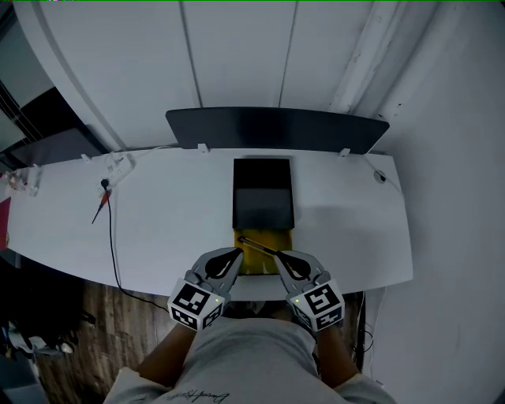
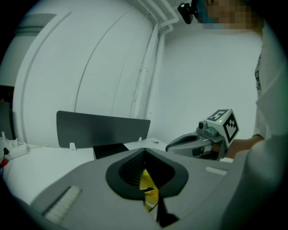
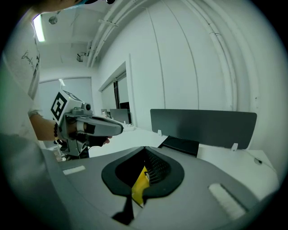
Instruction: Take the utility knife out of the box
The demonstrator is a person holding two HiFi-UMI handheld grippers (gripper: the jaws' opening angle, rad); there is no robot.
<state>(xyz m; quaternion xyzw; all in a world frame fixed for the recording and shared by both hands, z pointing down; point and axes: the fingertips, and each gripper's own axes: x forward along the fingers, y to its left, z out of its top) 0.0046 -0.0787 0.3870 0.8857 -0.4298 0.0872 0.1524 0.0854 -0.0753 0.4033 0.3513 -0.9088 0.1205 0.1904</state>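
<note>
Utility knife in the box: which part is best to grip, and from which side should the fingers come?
Grip the utility knife at mid-length, probably from above. It lies flat as a thin dark bar, slanted across the yellow tray at the near end of the box, so fingers turned to that slant can close across its narrow width. The blade end cannot be told.

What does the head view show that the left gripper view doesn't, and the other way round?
Only the head view: the power strip, the black cable trailing off the table, the wooden floor, and the marker cube on the left gripper.
Only the left gripper view: a dark device by the person's head, and a close look at that gripper's jaws, shut on the box's yellow part.
Both: the right gripper, the black box, that yellow part, the dark panel, the table.
</note>
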